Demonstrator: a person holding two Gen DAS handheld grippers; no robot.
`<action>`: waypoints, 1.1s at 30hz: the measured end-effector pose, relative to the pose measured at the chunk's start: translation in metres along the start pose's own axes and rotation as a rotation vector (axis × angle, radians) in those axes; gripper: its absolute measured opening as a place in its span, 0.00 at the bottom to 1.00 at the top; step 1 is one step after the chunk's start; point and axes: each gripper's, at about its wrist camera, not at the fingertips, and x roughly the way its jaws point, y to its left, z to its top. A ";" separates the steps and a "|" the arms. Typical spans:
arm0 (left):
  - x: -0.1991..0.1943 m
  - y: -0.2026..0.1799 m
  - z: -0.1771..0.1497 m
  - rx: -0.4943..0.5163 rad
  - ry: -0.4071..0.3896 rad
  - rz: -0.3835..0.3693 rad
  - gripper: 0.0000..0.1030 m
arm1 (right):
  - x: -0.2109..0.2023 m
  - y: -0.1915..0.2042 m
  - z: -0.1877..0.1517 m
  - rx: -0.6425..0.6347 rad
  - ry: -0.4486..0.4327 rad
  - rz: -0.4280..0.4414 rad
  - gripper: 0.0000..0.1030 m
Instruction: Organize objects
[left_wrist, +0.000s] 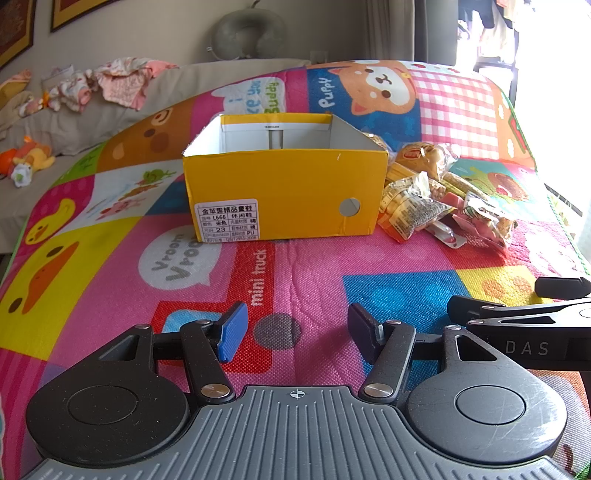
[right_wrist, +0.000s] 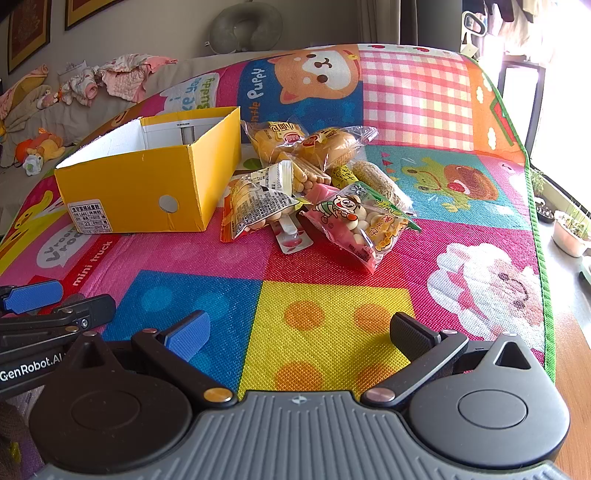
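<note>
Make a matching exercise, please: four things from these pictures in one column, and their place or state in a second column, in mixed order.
1. yellow box
2. snack packets
3. left gripper
4. stuffed toy

A. open, holding nothing
B. piled on the mat, beside the box
C. on the grey sofa, off the mat
D. lid off, nothing seen inside

Pairs: 1-D, 2-B, 3-A, 4-C

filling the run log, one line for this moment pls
left tongs open | right tongs open | yellow cardboard box empty | snack packets beside it
</note>
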 end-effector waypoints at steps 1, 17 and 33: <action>0.000 0.000 0.000 0.000 0.000 0.000 0.64 | 0.000 0.000 0.000 0.000 0.000 0.000 1.00; 0.000 0.000 0.000 0.000 0.000 0.000 0.64 | 0.000 0.000 0.000 0.000 0.000 0.000 1.00; -0.002 0.001 0.000 0.002 0.000 0.001 0.64 | 0.000 0.000 0.000 0.000 -0.001 0.000 1.00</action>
